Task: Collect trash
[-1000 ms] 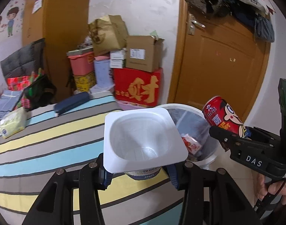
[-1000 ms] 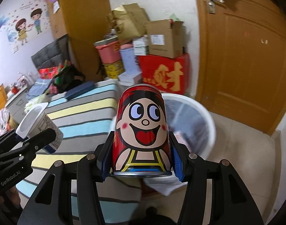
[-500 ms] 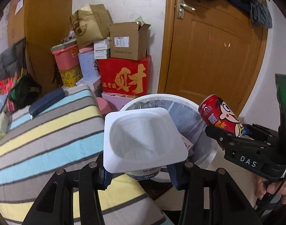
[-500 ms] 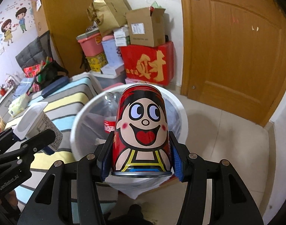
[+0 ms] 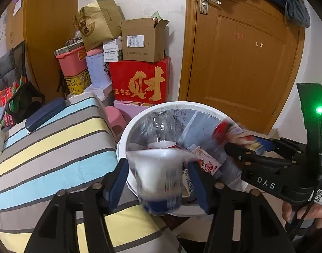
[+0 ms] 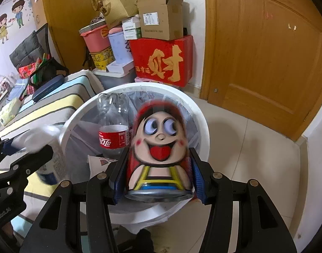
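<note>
Release step of trash collection, seen from both wrist cameras. The left gripper (image 5: pixel 156 181) and the right gripper (image 6: pixel 158 175) hang over the white bin (image 5: pixel 203 105), which stands on the floor between the striped bed (image 5: pixel 55 147) on the left and the wooden door (image 5: pixel 245 63) at far right.

Left side: the jaws have just been opening. The yoghurt cup (image 5: pixel 158 179), a white plastic tub with a blue band low on its printed wall, sits between the blue pads (image 5: pixel 118 179) but is blurred and tilted, with a gap showing on either side; it appears to be released and dropping toward the near rim of the bin.

Right side: the jaws have just been opening here too. The red can (image 6: pixel 161 154), printed with a cartoon face with wide eyes and an open mouth, is smeared at its top and leans between the pads; whether the pads are quite clear of it is hard to tell through the blur, though it looks let go rather than grasped.

Already in the bin, on its clear liner: a clear cola bottle (image 6: pixel 113 126) with a red label, and a small carton (image 5: pixel 205 162).

Next move, as judged: let both items fall clear inside the rim, then lift the grippers away and turn back toward the bed side for further rubbish. The cup lies close to the near rim and could catch on it.
</note>
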`<state>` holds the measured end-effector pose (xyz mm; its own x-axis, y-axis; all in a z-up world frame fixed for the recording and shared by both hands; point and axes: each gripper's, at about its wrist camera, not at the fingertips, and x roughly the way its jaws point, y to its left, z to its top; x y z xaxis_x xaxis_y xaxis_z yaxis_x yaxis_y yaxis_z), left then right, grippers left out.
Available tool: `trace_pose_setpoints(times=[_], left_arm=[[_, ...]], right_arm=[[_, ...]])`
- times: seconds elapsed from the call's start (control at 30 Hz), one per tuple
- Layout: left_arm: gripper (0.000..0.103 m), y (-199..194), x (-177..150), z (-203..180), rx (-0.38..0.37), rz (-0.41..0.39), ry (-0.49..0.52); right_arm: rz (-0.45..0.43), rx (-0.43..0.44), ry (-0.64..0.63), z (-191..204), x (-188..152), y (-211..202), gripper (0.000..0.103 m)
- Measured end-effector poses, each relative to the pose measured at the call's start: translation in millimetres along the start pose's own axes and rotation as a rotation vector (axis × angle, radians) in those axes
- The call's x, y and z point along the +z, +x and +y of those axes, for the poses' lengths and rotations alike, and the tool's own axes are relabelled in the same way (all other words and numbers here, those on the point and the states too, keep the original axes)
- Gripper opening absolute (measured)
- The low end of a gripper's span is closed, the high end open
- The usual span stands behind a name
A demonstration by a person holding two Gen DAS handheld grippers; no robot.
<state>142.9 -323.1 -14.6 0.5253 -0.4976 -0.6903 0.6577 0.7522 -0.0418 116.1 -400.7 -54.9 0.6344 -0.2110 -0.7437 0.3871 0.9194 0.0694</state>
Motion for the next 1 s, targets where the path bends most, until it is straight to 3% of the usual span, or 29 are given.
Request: trace_pose_setpoints(times=[0.1,0.47,1.0], left_arm=[[0.062,-1.8,-0.7,-0.1,0.001,-0.001,-0.004],[0.062,-21.1,-7.1,4.4,0.034,-0.024,-0.029],[0.062,-94.1,-42.6,8.4,0.125,-0.13,-0.058]], right_arm=[[-0.023,-0.008,-0.004,-1.3,0.4,-4.4,0.063],[-0.076,-0.001,0.019,3.4,-2.2,-22.1,0.064],[-0.213,0.04,-0.004,30.9,-28.7,-73.9,0.064]])
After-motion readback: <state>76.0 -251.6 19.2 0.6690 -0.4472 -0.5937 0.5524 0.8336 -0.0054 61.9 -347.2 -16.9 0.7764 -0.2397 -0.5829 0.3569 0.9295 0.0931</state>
